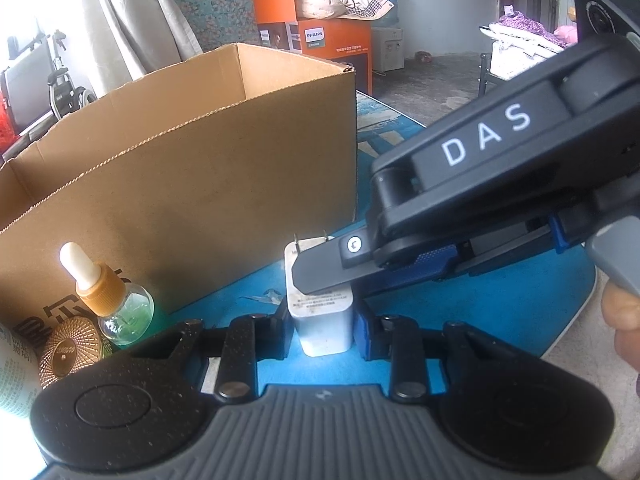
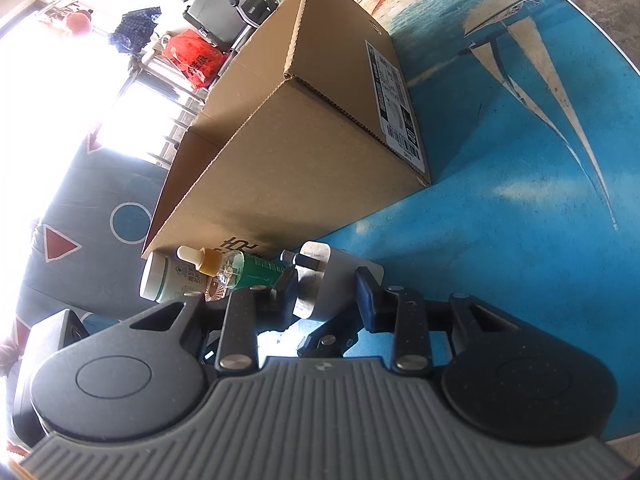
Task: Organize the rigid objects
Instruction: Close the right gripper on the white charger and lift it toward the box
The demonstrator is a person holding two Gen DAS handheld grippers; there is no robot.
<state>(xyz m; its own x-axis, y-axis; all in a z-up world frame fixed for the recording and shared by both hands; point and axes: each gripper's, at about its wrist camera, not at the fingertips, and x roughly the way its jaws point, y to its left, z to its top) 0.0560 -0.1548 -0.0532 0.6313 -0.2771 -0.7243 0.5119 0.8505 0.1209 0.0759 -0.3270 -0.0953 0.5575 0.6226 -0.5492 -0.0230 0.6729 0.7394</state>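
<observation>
the charger (image 1: 320, 316) is a white block with rounded edges, grey print on its face and two metal prongs at its far end. it stands on the bench (image 1: 500, 300) just in front of the box (image 1: 200, 168), between the pads of both tongs. the left tongs (image 1: 324, 332) are clenched on its lower body, a pad touching each side. the right tongs (image 2: 326, 292) reach in from the right and grip it nearer the prongs, one finger (image 1: 320, 272) lying across its upper face.

left of the charger, against the box wall, stand a dropper bottle (image 1: 116, 300) of clear glass with a tan collar and white bulb, a round gold lid (image 1: 70, 350) with ribbed rays, and a white jar (image 2: 160, 278) with green print. a green tube (image 2: 260, 270) lies behind them in the right wrist view.

the bench is round, glossy blue, printed with a sailing boat (image 2: 532, 68). the box is plain brown cardboard, open on top, with a shipping label (image 2: 396, 100) on one side. behind it are pale curtains (image 1: 120, 12), an orange carton (image 1: 320, 40), a wheelchair (image 1: 64, 84) and a grey concrete floor (image 1: 432, 76).
</observation>
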